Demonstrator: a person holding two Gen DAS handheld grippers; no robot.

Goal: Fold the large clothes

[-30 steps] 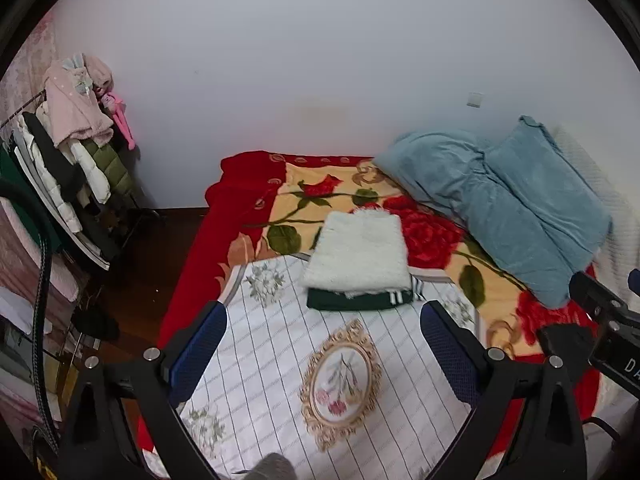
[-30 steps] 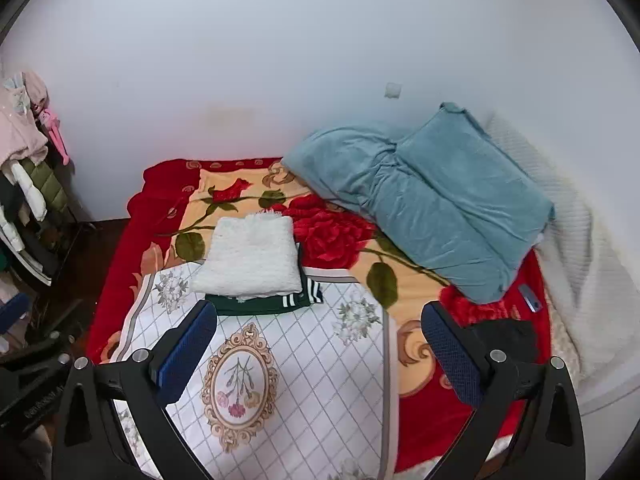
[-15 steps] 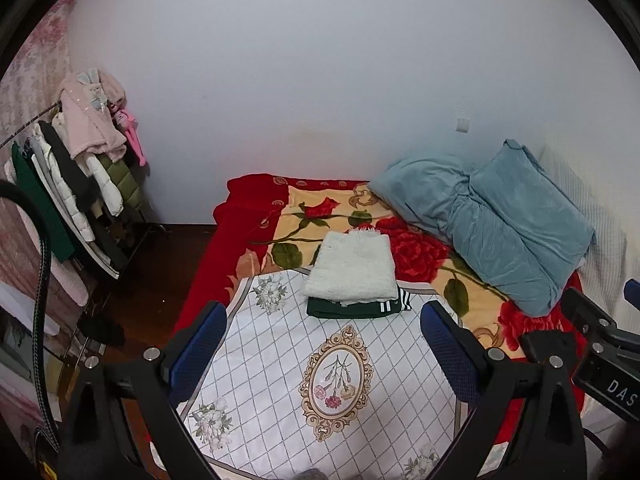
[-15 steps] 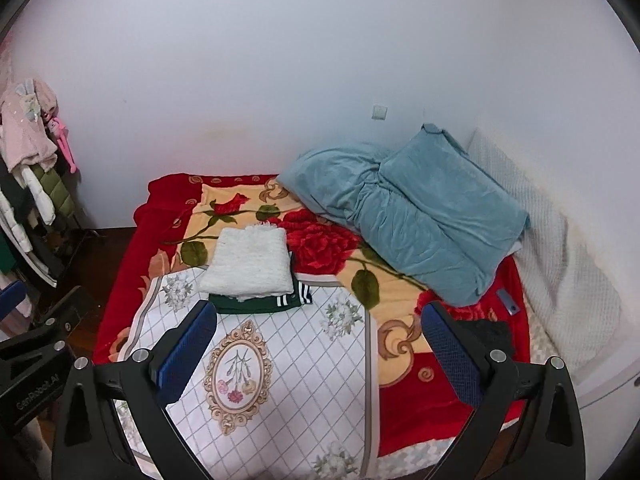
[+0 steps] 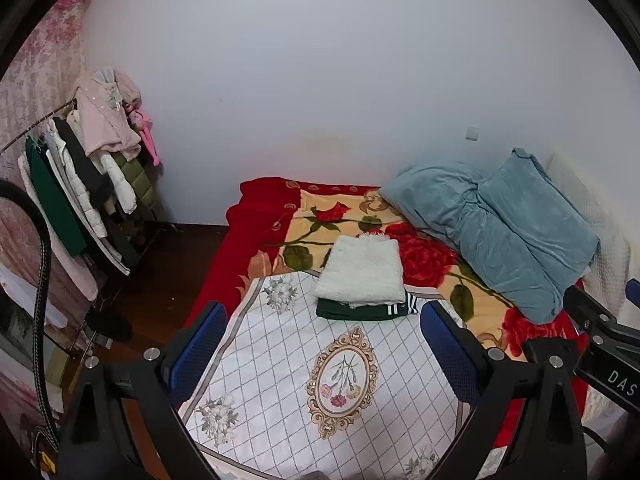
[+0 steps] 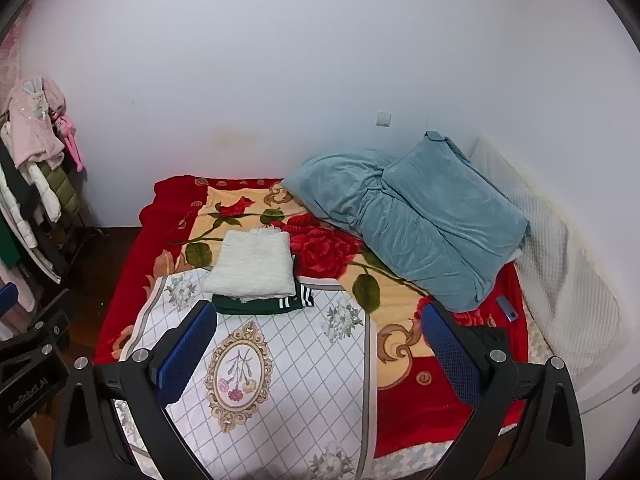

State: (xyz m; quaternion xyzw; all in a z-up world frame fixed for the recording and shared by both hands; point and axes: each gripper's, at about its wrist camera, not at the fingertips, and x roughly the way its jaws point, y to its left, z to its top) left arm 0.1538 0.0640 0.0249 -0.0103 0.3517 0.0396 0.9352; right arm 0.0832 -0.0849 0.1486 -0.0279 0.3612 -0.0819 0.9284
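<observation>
A folded fluffy white garment [image 5: 362, 274] [image 6: 252, 266] lies on top of a folded dark green garment with white stripes [image 5: 370, 312] [image 6: 272, 306], stacked on the far part of a white checked floral sheet [image 5: 320, 380] [image 6: 276, 380] spread over the bed. My left gripper [image 5: 324, 348] hangs open above the near part of the sheet, holding nothing. Just as empty and open is my right gripper [image 6: 320, 352], which is held above the sheet's right edge. Both stay well back from the stack.
The bed has a red rose blanket [image 5: 260, 232] [image 6: 420, 408]. A rumpled blue-grey duvet [image 5: 500, 228] [image 6: 416, 220] lies at the back right. A rack of hanging clothes [image 5: 80, 184] [image 6: 32, 184] stands at the left over dark floor. A dark item [image 6: 490, 336] lies by the bed's right edge.
Both grippers have pulled back and risen away from the bed, so the stack looks smaller and more of the room shows. The folded stack has not moved.
</observation>
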